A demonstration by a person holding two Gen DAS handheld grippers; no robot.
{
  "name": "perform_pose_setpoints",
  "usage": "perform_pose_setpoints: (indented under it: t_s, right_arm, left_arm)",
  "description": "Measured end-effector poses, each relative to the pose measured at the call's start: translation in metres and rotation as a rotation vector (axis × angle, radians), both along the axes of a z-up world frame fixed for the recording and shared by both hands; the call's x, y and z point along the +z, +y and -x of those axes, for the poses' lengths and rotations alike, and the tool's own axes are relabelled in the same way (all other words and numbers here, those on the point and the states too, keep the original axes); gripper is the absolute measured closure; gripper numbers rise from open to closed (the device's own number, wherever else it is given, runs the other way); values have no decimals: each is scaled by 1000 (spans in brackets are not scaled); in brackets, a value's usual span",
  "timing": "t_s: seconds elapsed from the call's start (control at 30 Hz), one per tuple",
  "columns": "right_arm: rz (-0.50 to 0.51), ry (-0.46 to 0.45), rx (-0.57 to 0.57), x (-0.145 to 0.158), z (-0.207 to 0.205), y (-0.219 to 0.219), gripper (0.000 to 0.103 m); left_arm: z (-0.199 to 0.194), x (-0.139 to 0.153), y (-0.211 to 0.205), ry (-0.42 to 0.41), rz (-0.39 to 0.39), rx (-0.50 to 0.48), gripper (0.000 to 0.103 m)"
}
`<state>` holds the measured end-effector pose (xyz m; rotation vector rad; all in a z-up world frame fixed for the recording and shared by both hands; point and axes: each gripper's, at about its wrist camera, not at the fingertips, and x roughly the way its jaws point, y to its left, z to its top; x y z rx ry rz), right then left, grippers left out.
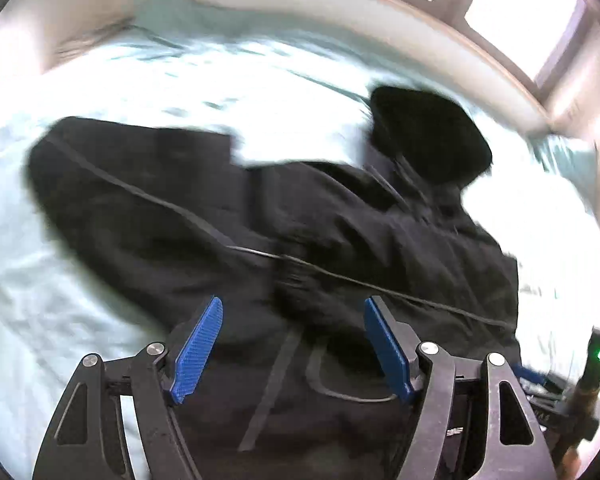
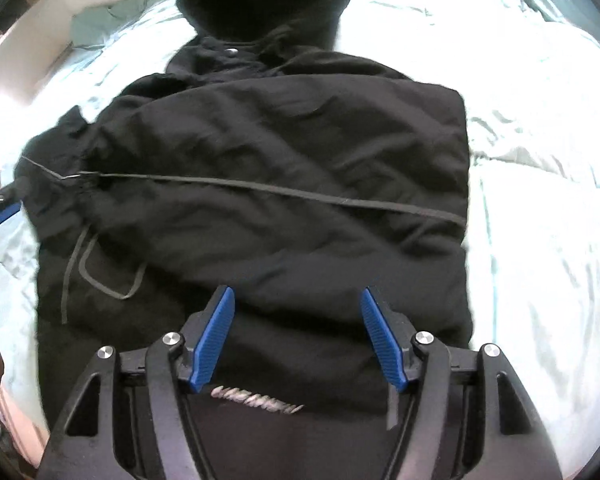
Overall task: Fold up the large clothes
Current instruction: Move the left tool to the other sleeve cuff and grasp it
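Both hand-held grippers gape, empty – left hand-held gripper [image 1: 293, 344], right hand-held gripper [image 2: 297, 338] – pinch black jacket [image 2: 260, 184] hem at bottom, fold toward top-of-frame hood [image 2: 264, 0].

This is a home bedroom. A wide bed [image 2: 540, 128] with rumpled pale mint sheets fills both views, a matching pillow [image 2: 96, 20] lies at its head, and a bright window [image 1: 516, 12] with a wooden frame sits in the wall beside it.
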<state>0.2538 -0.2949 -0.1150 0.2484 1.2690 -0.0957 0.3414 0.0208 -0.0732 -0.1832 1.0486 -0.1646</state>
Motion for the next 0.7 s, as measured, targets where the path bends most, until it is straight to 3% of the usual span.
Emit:
perform_pose_setpoints:
  t_s: [0.23,0.4,0.6,0.7]
  right_arm:
    - [-25,-50,36,5,-8,86,34]
    - [-53,-77,21,-7,-8,135,34]
    - [-39,-51,42,-26,-9,187,34]
    - [-49,-17,54,-39,-9,202,34]
  left_arm:
    - [-21,11,178,-51,66,234,28]
    - [-73,-14,291,-62,172,377,28]
    - [-134,-69,365,-49,333,464,28]
    - [-154,-88,385,-46,369,495,28]
